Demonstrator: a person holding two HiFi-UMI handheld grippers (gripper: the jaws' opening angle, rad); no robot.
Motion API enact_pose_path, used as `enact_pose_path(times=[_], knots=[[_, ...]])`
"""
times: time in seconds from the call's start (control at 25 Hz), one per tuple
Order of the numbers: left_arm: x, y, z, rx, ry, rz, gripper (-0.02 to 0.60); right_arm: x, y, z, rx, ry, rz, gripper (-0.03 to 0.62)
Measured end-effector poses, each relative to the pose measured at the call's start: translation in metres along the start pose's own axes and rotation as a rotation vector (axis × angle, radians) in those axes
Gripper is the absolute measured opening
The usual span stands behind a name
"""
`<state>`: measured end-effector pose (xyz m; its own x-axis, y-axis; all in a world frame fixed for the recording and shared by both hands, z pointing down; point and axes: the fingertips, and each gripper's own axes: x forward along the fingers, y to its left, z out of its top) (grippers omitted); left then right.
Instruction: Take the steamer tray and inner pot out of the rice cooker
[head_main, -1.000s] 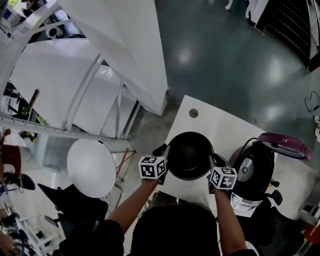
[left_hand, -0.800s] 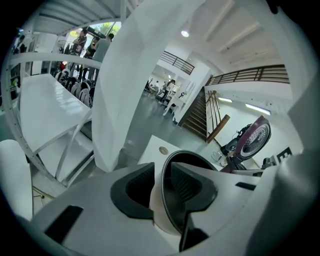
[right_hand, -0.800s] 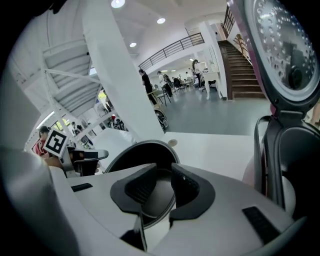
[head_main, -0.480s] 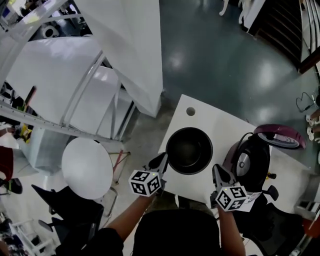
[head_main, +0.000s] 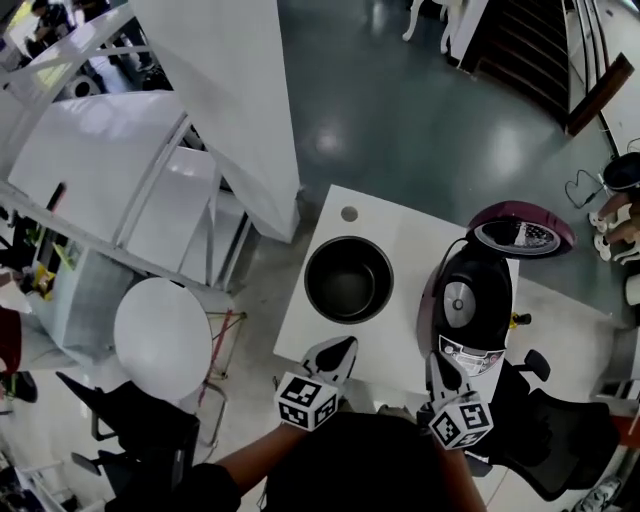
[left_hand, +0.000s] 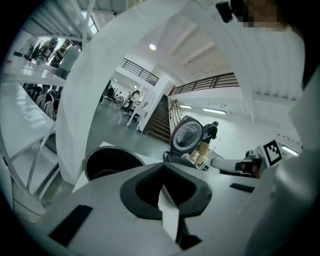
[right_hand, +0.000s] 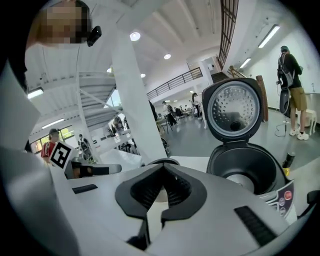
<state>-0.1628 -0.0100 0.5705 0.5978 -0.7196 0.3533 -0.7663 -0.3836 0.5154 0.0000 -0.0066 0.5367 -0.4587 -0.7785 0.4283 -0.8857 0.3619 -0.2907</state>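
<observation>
while open, cooker (head_main: 476, 322) beside pot (head_main: 348, 280)

No word, brand or number can be read anywhere. The rice cooker (head_main: 465, 310) has a pale control panel (head_main: 468, 358) on its front edge, and the panel's print is too small to make out. Just in front of the cooker, the left marker cube (head_main: 306, 400) on the left gripper (head_main: 346, 345) and the right marker cube (head_main: 461, 422) on the right gripper (head_main: 437, 360) bear black-and-white square code patterns, not letters.
</observation>
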Motion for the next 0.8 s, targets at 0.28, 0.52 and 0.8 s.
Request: enact_pose_path(times=[0.28, 0.52, 0.8], knots=[[-0.015, -0.109, -0.035, 0.077, -0.065, 0.028, 0.004, -0.122, -0.050, 0.000, -0.034, -0.109, -0.039, 0.002], [-0.040, -0.196, -0.072, 0.135, -0.148, 0.031, 0.005, -0.229, -0.092, -0.011, -0.144, -0.221, -0.080, 0.000], [-0.069, -0.268, -0.133, 0.190, -0.167, 0.081, 0.005, -0.310, -0.118, -0.045, -0.141, -0.258, -0.077, 0.001]])
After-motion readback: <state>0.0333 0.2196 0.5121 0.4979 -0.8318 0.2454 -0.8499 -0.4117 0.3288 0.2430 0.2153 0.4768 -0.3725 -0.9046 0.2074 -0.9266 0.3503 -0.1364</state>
